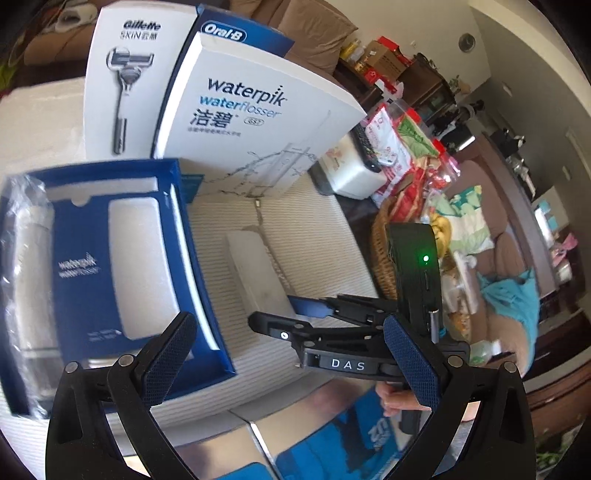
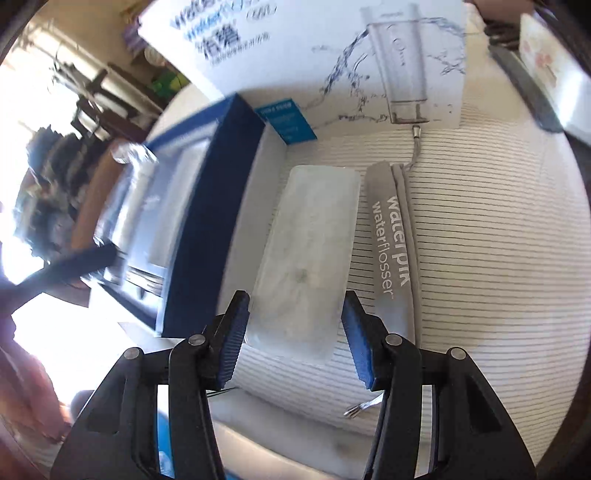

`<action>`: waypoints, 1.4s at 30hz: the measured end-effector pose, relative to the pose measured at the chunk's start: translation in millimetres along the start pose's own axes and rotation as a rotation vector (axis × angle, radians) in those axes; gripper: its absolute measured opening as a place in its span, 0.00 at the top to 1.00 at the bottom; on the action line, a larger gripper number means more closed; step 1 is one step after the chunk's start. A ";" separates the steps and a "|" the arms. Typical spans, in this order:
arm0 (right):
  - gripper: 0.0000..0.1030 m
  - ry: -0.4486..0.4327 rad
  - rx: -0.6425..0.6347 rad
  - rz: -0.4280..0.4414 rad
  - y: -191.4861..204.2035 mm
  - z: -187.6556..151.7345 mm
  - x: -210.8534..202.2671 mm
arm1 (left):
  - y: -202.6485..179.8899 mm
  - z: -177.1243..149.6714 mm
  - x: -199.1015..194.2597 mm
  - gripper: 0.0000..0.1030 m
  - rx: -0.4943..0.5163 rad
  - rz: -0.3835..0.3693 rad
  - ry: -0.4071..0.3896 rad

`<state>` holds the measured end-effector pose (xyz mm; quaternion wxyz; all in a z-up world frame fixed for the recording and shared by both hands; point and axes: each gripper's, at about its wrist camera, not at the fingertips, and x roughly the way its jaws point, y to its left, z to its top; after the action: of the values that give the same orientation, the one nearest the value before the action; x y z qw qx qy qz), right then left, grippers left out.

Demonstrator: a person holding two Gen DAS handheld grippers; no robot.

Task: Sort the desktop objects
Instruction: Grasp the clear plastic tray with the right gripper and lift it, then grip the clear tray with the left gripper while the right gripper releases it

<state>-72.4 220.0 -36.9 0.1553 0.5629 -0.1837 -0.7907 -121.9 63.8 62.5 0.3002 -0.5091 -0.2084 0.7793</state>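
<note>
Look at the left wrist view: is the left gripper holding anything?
No: the left gripper stands open with nothing between its fingers, beside the blue box.

wicker basket (image 1: 382, 254) of snack packets, brown sofa cushions (image 1: 317, 33), wall clock (image 1: 466, 42) and wooden cabinet (image 1: 424, 79) beyond

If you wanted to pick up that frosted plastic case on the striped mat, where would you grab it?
Probably across its narrow width, near the end closest to the right claw, coming down from above. The case lies flat and long, with the blue box close along one side, so the near end offers the clearest access.
</note>
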 end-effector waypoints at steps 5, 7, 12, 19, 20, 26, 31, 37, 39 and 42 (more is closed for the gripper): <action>0.53 -0.067 0.014 0.088 -6.0 5.0 -32.3 | -4.0 -2.8 11.8 0.00 -0.101 -0.087 -0.007; 0.53 -0.084 -0.011 0.096 -1.0 3.4 -47.7 | -7.5 -1.1 17.7 0.00 -0.111 -0.081 -0.013; 0.53 -0.091 -0.126 0.114 15.7 -7.7 -92.8 | -15.9 5.2 23.9 0.06 -0.136 -0.147 -0.035; 0.53 -0.118 -0.212 0.154 56.8 -20.3 -109.5 | -25.1 4.9 0.4 0.80 -0.081 -0.250 -0.074; 0.53 -0.124 -0.220 0.160 61.0 -23.1 -109.6 | -23.7 4.4 -5.6 0.79 -0.080 -0.259 -0.086; 0.49 -0.178 -0.176 0.297 78.9 -17.7 -121.7 | -2.2 6.5 -50.2 0.80 -0.073 -0.372 -0.164; 0.40 -0.228 -0.077 0.540 69.8 -4.9 -131.1 | 21.8 6.5 -94.1 0.80 -0.067 -0.566 -0.271; 0.48 -0.199 -0.181 0.657 117.0 0.8 -110.2 | 48.8 4.8 -124.8 0.81 -0.105 -0.675 -0.343; 0.69 -0.180 -0.193 0.644 134.6 3.6 -98.6 | 55.3 6.6 -128.7 0.79 -0.120 -0.676 -0.351; 0.72 -0.176 -0.163 0.623 146.6 7.7 -81.9 | 64.0 15.3 -127.8 0.74 -0.144 -0.622 -0.329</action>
<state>-47.9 128.3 101.9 0.4178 0.3949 -0.2957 -0.7629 -113.8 -70.3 113.7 0.4487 -0.3091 -0.4532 0.7055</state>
